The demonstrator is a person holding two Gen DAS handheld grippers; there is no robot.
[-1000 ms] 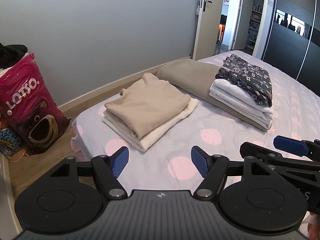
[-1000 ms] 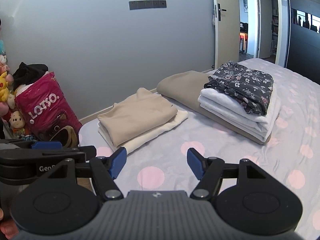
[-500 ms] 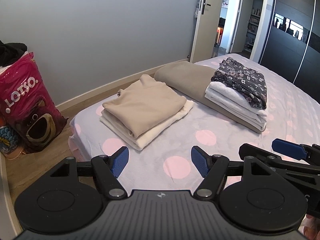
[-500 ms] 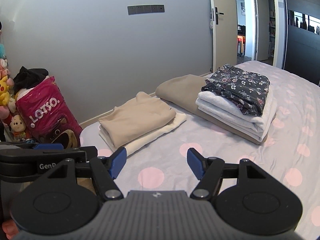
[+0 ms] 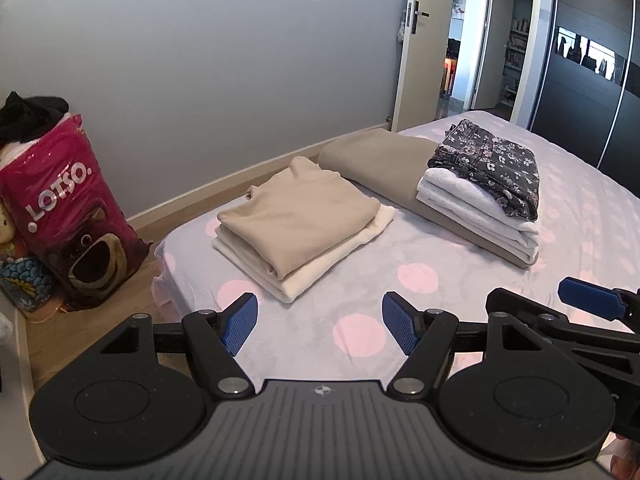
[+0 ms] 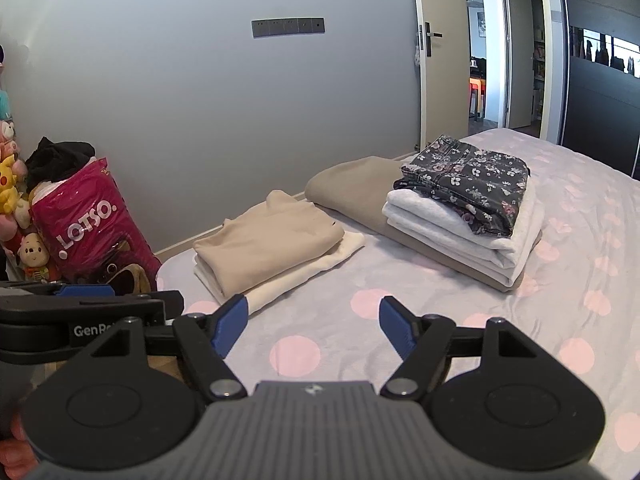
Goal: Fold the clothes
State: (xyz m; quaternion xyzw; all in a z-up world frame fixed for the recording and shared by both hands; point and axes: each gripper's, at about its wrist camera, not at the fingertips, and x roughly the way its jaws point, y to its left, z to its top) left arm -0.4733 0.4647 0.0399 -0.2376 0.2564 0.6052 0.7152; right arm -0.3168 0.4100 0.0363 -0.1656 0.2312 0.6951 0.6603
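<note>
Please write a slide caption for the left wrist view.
Open left claw hovers over the bed facing two stacks of folded clothes.

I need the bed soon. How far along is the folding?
Two folded piles sit on the bed: a beige top on cream cloth, and a floral garment on white layers. Both the left hand-held gripper and the right hand-held gripper are open and empty. No unfolded clothes show.

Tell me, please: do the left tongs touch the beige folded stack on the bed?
Apart. In the left wrist view the left tongs are open and empty, with bare bedsheet between them and the beige folded stack.
</note>
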